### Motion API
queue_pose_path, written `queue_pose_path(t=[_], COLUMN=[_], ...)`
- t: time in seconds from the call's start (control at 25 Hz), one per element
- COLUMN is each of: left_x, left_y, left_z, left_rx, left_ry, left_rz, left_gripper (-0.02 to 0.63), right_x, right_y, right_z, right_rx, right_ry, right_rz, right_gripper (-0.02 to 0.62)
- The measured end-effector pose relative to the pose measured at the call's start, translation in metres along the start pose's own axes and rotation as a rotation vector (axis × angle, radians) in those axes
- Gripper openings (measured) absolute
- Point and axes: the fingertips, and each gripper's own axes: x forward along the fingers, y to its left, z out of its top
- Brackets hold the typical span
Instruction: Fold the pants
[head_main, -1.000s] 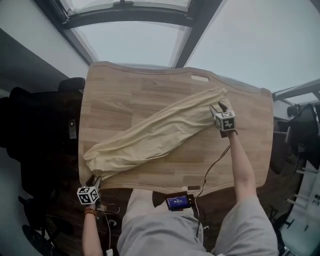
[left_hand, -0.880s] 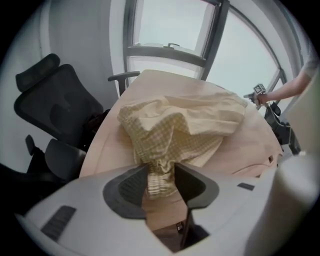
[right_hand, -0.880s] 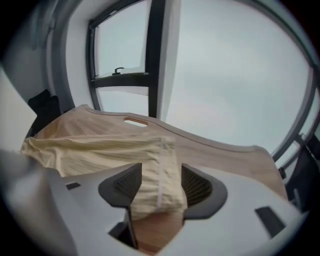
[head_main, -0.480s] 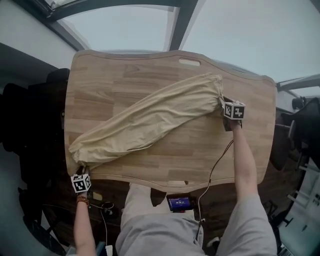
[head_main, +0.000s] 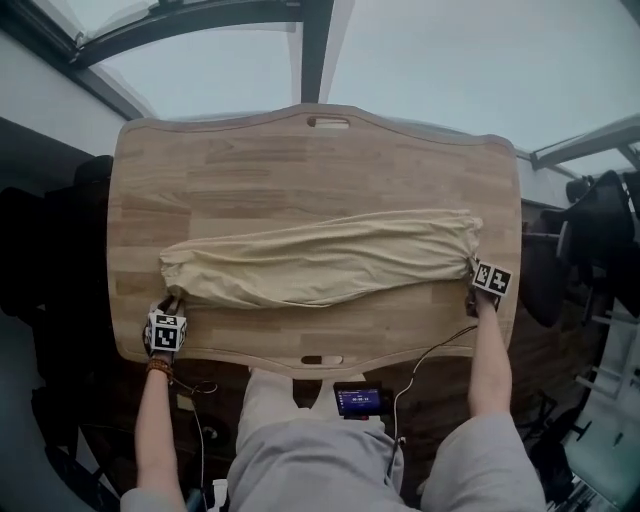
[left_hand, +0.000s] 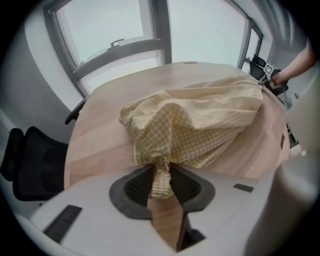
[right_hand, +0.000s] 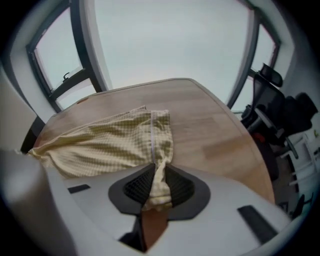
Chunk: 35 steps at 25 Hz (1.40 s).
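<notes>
A sharp tug could slip the pants (head_main: 320, 265) free, since each pinch holds only a thin bunch of fabric (both sets of jaws have just been closing on it). They lie stretched across the table (head_main: 300, 150) between the 2 tools: left gripper (left_hand: 161, 182) clamps one end, right gripper (right_hand: 156, 187) the other.
</notes>
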Motion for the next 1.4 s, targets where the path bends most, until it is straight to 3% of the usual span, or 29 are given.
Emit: queue_pose_path(t=[0.16,0.24,0.32,0.44,0.68,0.88,1.0,1.24,1.4], left_x=[0.008,0.001,-0.012,-0.022,0.007,0.009,0.007,0.010,0.010], left_y=[-0.026,-0.029,-0.029,-0.042,-0.046,-0.048,-0.054,-0.052,-0.053], left_z=[0.055,0.075,0.087,0.090,0.074,0.068,0.067,0.068,0.065], left_rx=[-0.055,-0.192,-0.346,-0.455,-0.495,-0.536,-0.541,-0.475,-0.483], left_ry=[-0.035,-0.099,-0.180,-0.211,-0.082,-0.060,-0.044,-0.057,-0.089], left_rz=[-0.047,-0.055,-0.046,-0.043,0.024,0.005,-0.022,-0.080,-0.116], left_gripper=[0.110,0.128,0.147,0.149,0.150,0.150,0.149,0.143,0.140], right_x=[-0.026,-0.034,-0.041,-0.052,-0.040,-0.037,-0.038,-0.073,-0.111], right_y=[-0.064,-0.073,-0.074,-0.073,-0.072,-0.074,-0.063,-0.054,-0.033], right_z=[-0.059,-0.076,-0.082,-0.091,-0.077,-0.081,-0.080,-0.065,-0.042], right_rx=[0.147,0.180,0.165,0.154,0.099,0.101,0.117,0.114,0.015], right_ry=[-0.016,-0.038,-0.076,-0.125,-0.103,-0.014,0.030,0.006,-0.018], right_rz=[-0.023,0.034,0.115,0.201,0.167,0.114,0.130,0.074,0.018], right_gripper=[0.064,0.079,0.180,0.235,0.212,0.169,0.047,0.034,0.034])
